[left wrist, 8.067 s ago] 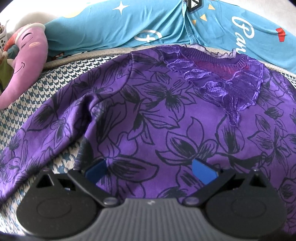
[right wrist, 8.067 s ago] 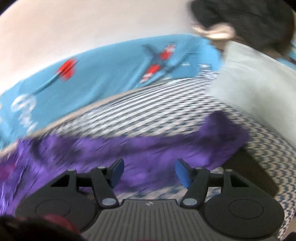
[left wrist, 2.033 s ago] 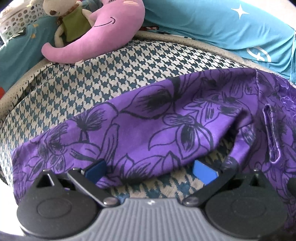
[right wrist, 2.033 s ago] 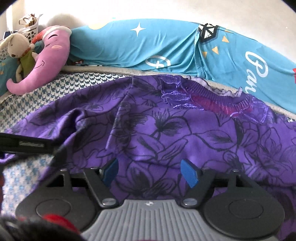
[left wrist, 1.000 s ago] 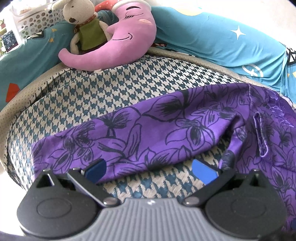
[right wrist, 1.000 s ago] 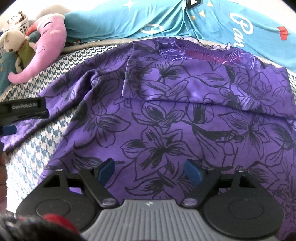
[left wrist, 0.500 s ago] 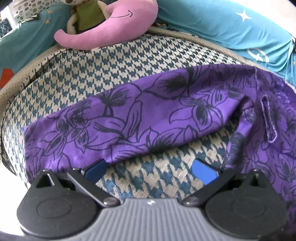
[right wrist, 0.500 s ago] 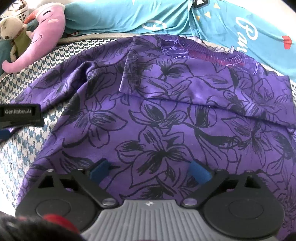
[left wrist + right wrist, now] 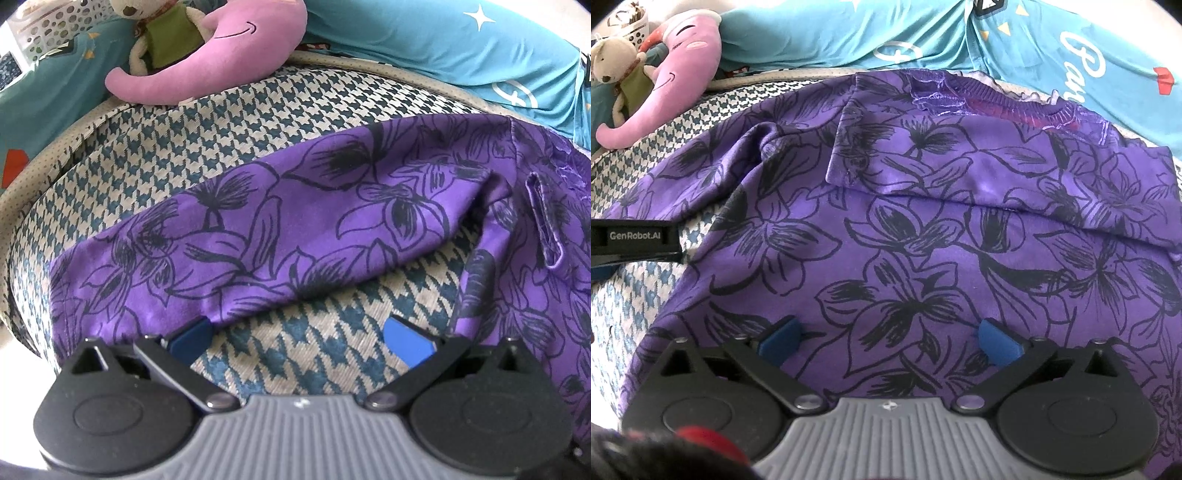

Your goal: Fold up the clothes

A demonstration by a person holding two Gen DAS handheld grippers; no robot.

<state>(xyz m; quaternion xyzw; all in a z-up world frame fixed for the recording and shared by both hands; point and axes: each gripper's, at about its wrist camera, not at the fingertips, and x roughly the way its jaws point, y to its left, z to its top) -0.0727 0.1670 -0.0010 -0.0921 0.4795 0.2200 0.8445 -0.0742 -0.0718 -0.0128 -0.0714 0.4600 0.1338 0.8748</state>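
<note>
One purple floral top (image 9: 923, 236) lies flat on the houndstooth bed (image 9: 207, 122), neckline (image 9: 1008, 99) toward the blue pillows (image 9: 849, 37) at the far edge, hem toward the cameras; its body's long axis runs near to far in the right view. One sleeve (image 9: 997, 173) is folded across the chest, lying left to right just below the neckline. Other sleeve (image 9: 277, 240) stretches out sideways over the bed; in the left view it runs from upper right down to lower left, cuff end at lower left.

Left hand-held gripper (image 9: 299, 332) sits low over the bed just beside that sleeve's lower edge, released, jaws spread wide, holding nothing. Its left blue pad (image 9: 190, 334) touches or sits under the sleeve edge, can't tell which; right pad (image 9: 406, 341) is over bare bed cover.

Right hand-held gripper (image 9: 888, 338) is over the top's lower front, also released, jaws wide, nothing gripped. Both pads look close to the fabric; contact unclear.

Pink plush (image 9: 221, 48) and small bunny toy (image 9: 155, 33) rest at the bed's far left edge, well apart from the top.
</note>
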